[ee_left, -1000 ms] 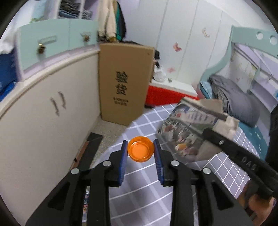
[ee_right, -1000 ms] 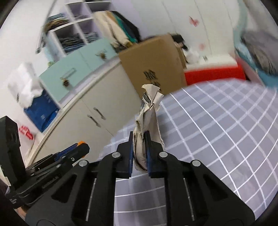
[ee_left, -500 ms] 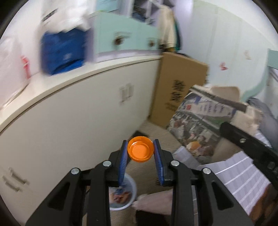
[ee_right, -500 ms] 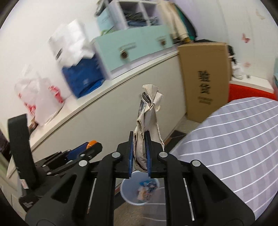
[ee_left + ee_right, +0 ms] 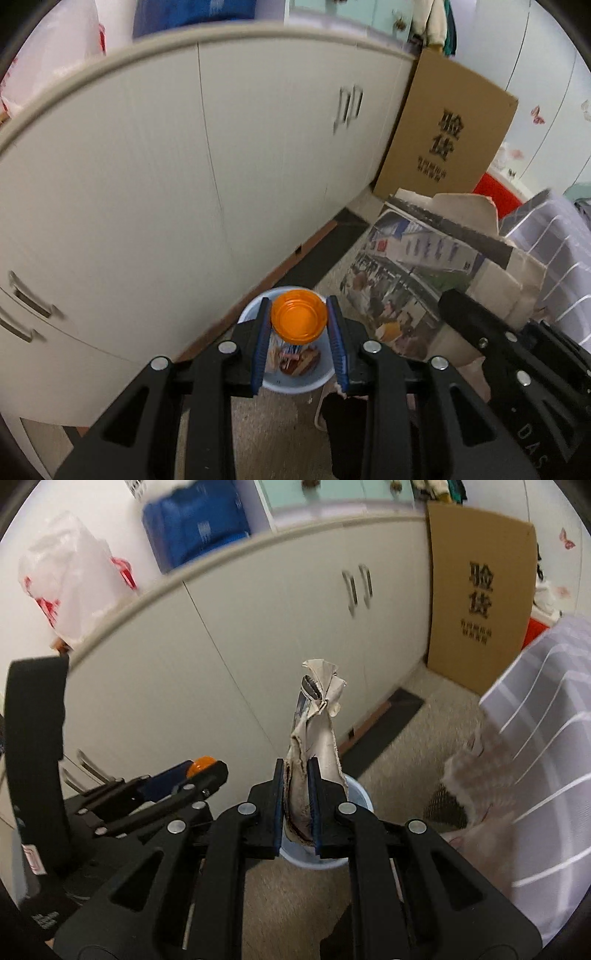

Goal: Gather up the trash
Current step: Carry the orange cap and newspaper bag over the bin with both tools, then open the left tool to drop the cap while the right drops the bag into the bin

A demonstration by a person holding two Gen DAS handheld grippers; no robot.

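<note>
Printed words in view: the box and one gripper arm.
The tall cardboard box (image 5: 448, 129) leaning by the cabinets carries two big black characters, 验货, with a smaller line beneath them too blurred to read. Bottom right of the left wrist view, the black arm of the right hand-held gripper (image 5: 517, 391) shows embossed letters "DAS". The newspaper's (image 5: 410, 273) print is illegible.

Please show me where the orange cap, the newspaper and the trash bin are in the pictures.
Orange cap (image 5: 298, 316): left wrist view, middle of its face.
Newspaper (image 5: 320, 755): right wrist view, its folded side.
Trash bin (image 5: 295, 386): left wrist view, its near rim.
</note>
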